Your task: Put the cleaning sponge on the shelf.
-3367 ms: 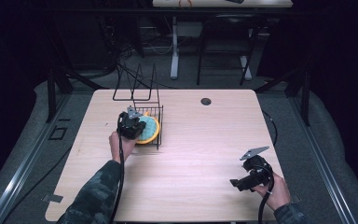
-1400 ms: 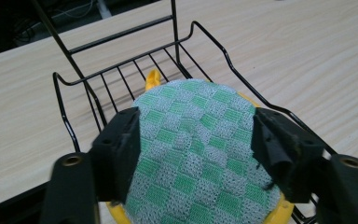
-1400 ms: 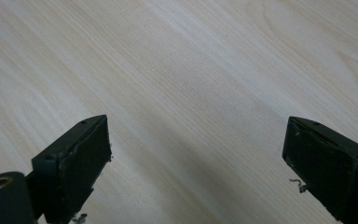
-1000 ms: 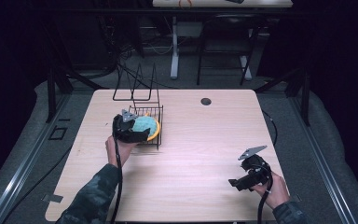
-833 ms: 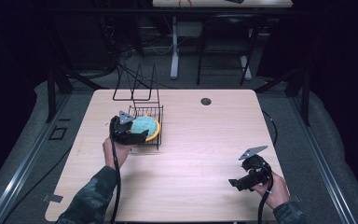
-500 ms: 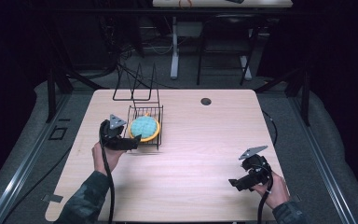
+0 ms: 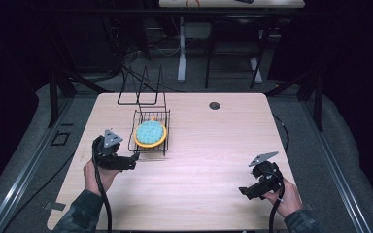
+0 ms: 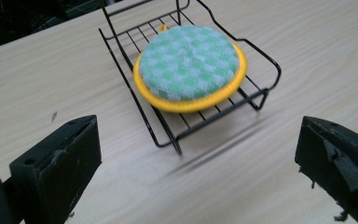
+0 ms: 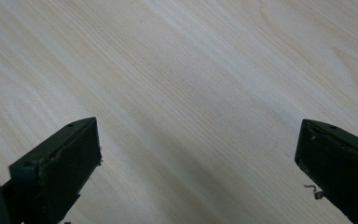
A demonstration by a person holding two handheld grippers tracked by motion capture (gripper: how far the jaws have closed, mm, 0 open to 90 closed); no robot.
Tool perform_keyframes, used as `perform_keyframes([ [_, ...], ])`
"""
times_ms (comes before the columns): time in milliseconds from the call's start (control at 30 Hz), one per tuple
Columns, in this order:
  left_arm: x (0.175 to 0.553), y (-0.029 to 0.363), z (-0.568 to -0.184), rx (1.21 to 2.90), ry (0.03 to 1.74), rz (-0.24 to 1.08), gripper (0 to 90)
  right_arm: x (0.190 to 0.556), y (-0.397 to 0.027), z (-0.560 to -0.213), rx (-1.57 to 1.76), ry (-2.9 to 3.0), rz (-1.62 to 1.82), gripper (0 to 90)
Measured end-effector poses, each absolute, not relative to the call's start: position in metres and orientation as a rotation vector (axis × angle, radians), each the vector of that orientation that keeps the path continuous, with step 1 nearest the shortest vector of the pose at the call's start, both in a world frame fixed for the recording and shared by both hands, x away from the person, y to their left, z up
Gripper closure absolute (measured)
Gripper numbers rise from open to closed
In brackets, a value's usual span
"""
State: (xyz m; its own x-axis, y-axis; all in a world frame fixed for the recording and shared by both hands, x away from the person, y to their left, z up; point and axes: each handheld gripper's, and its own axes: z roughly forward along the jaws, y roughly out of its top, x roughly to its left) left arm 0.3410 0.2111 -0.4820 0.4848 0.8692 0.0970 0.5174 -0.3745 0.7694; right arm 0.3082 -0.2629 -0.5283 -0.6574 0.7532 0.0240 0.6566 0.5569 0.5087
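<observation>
The far corners of the room fall into darkness in the high view, and the person is cut off at the bottom edge, so just forearms and sleeves show. In the left gripper view the near edge of the wire rack [image 8: 186, 116] is streaked with motion blur, and the jaws are cropped by the frame.

The table [image 7: 213, 194] is pale wood grain with a small dark round hole [image 7: 214, 105] near its far edge. Beyond it stand a white desk leg [image 7: 181, 53], cables on a grey floor, and black frame struts.

The round sponge [image 7: 150, 133], green-checked with a yellow rim, lies flat inside the black wire rack [image 7: 151, 127] on the table's left half. A taller wire stand [image 7: 138, 90] sits just behind the rack.

The left gripper [image 7: 128, 161] has pulled back from the rack, where it was at the sponge a moment ago; it now sits just beside the rack's near left corner, jaws wide apart and empty. The right gripper [image 7: 248, 191] has stayed low at the near right, jaws spread over bare wood
</observation>
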Motion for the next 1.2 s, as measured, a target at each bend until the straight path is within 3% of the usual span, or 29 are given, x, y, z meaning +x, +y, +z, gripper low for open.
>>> perform_keyframes([
  [600,0.29,0.243,-0.506,2.088,1.22,0.588,0.3,0.307,-0.263,-0.529,1.18,2.603,0.7,1.3],
  [1200,0.295,0.245,-0.52,2.165,1.213,0.509,0.4,0.306,-0.264,-0.531,1.196,2.613,0.682,3.0],
])
